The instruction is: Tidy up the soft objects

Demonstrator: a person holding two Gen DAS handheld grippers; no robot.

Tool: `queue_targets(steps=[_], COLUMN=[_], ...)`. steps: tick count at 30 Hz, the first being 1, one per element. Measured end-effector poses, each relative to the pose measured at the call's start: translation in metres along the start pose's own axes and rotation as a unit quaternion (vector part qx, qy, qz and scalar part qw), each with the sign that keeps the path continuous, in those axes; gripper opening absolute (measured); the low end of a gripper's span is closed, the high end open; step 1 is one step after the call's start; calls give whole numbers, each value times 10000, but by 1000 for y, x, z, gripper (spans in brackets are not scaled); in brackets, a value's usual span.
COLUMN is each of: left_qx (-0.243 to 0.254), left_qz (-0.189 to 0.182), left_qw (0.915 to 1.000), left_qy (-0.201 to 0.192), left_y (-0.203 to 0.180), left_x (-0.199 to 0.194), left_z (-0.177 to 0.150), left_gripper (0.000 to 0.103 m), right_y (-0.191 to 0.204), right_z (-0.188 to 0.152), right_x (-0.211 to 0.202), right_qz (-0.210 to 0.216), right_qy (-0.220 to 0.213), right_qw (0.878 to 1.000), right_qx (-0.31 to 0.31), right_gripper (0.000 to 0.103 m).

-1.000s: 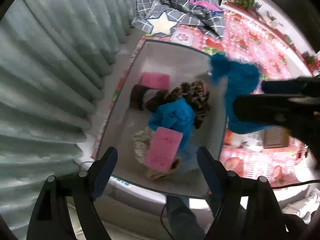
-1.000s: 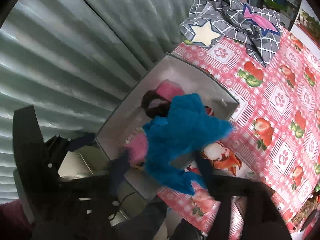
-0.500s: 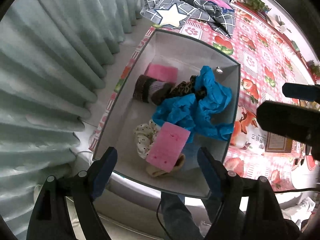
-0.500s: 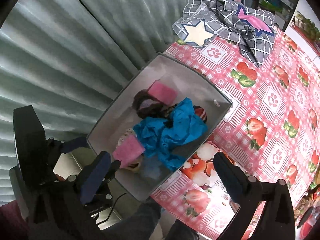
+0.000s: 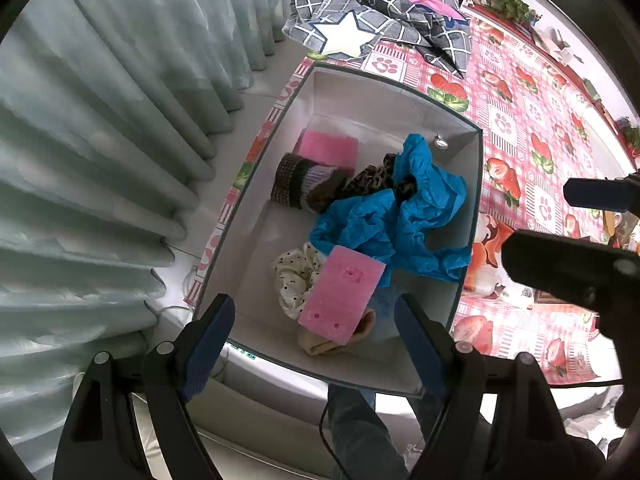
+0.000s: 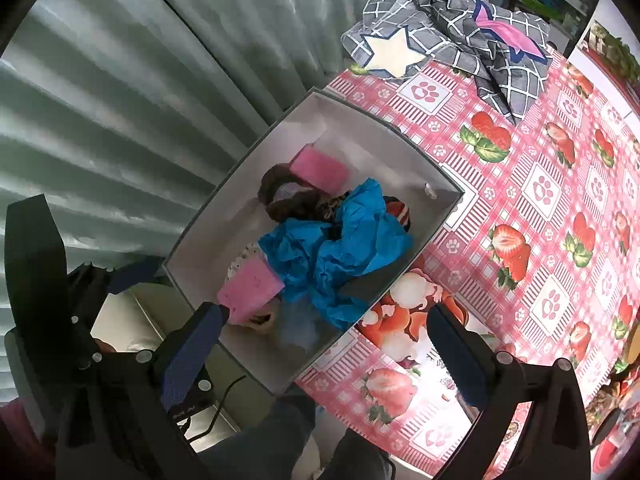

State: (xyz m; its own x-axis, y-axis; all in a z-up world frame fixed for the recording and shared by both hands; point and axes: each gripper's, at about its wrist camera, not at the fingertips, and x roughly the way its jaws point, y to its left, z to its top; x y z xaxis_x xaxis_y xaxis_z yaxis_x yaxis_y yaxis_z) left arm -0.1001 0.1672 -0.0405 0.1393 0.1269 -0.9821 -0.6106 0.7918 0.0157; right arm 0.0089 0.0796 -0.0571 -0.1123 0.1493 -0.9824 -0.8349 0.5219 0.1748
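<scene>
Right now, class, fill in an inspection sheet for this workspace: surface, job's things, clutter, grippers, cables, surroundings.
Surface: strawberry-print tablecloth.
Job's things: grey box holds blue cloth, two pink sponges, leopard-print fabric, dotted fabric, striped sock.
Clutter: checked grey cloth with a star lies beyond the box.
Grippers: left gripper open, empty; right gripper open, empty.
Cables: black cable below the box.
Surroundings: pale curtain beside the table.

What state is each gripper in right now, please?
Left gripper: open, holding nothing.
Right gripper: open, holding nothing, above the box.
</scene>
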Motion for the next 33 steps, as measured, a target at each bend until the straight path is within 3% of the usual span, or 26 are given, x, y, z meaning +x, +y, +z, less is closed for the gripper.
queue_targets(steps=[30, 33], left_qx=[111, 69], left_qz=[-4, -184], left_qw=[9999, 9995], left_qy=[-33, -233], left_y=[4, 7], left_x=[-6, -11], left_z=[-4, -5], left_gripper=[85, 85], right_y=[7, 10], right_z=[-3, -3], right_x=[-4, -4], right_qz=[-106, -111], right_qy=[32, 45], right_qw=[9999, 9999], right_qx=[-44, -38], right_gripper=[103, 103])
